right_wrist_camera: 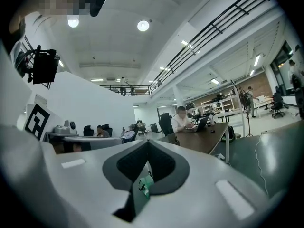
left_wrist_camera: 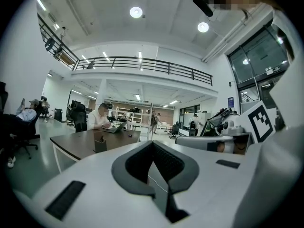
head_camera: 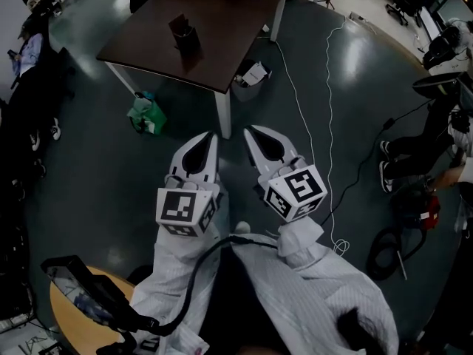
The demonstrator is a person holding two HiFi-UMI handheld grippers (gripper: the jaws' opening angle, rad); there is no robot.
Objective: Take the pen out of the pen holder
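The dark brown rectangular table (head_camera: 229,21) stands on the dark grey floor (head_camera: 96,176) ahead of the person, and the small black box-shaped pen holder (head_camera: 183,34) sits upright on its top, near the middle of the near half. From the left gripper view a thin dark pen (left_wrist_camera: 101,138) pokes up out of the holder. The white two-jaw left tool (head_camera: 212,136) and the white two-jaw right tool (head_camera: 249,131) are held side by side over the floor, short of the table's near corner, both pointing toward it. Each tool has its jaws together with nothing between them. The pen holder lies well apart from both tools, ahead and slightly to the left of the left tool's tips. A crumpled green bag (head_camera: 148,115) lies on the floor beside a white table leg (head_camera: 224,117), left of the tools, and a thin white cable (head_camera: 329,124) trails across the floor to the right.
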